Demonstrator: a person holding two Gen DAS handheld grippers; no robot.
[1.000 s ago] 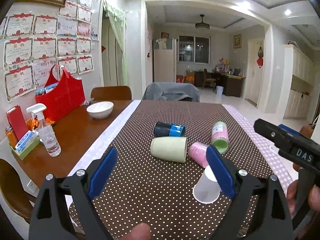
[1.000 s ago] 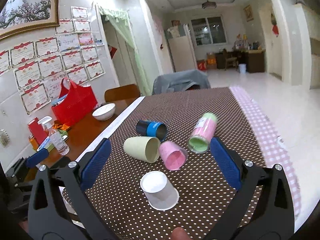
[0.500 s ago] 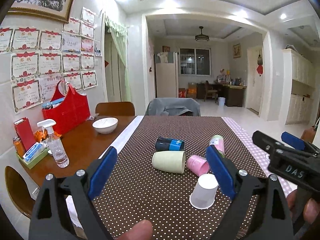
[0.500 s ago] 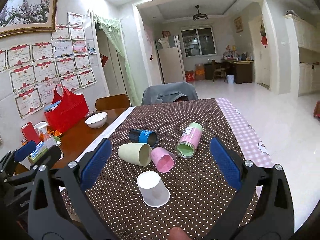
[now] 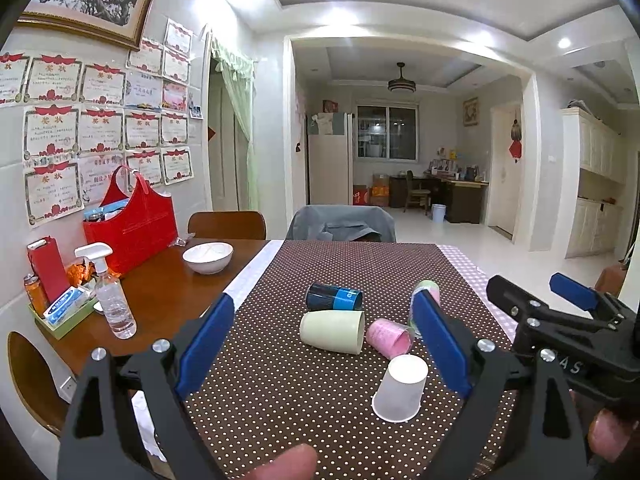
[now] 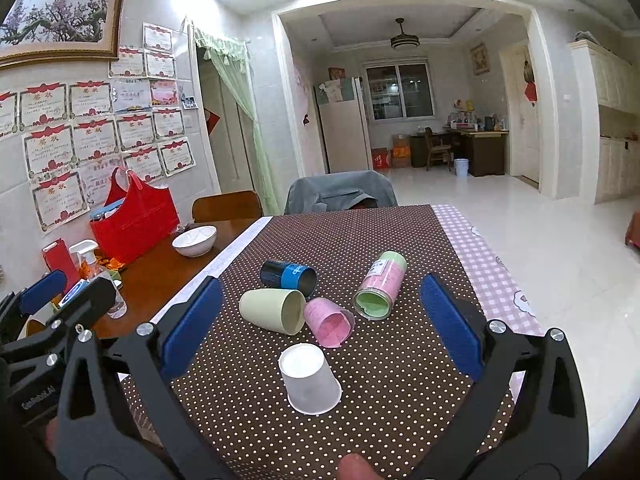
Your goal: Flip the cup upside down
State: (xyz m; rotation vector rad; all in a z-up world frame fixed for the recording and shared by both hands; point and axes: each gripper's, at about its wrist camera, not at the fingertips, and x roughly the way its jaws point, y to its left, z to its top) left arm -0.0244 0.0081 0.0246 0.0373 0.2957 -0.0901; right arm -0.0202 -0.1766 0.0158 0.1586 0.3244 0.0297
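Observation:
A white paper cup (image 6: 309, 378) stands upside down on the brown dotted tablecloth (image 6: 392, 380), nearest to me; it also shows in the left wrist view (image 5: 400, 388). Behind it lie on their sides a pale green cup (image 6: 274, 310), a pink cup (image 6: 328, 322), a dark blue can (image 6: 288, 278) and a pink-and-green cup (image 6: 380, 284). My right gripper (image 6: 320, 320) is open and empty, held above and behind the white cup. My left gripper (image 5: 322, 344) is open and empty, to the left of the right one.
A white bowl (image 5: 208, 257), a spray bottle (image 5: 114, 300), a red bag (image 5: 134, 220) and a tray of small items (image 5: 60, 312) stand on the bare wood at the left. Chairs (image 5: 340, 222) stand at the table's far end. The table's right edge borders open floor.
Both grippers have risen and drawn back from the cups, and tilted up, so the cups sit lower and smaller in view. The cups have not moved.

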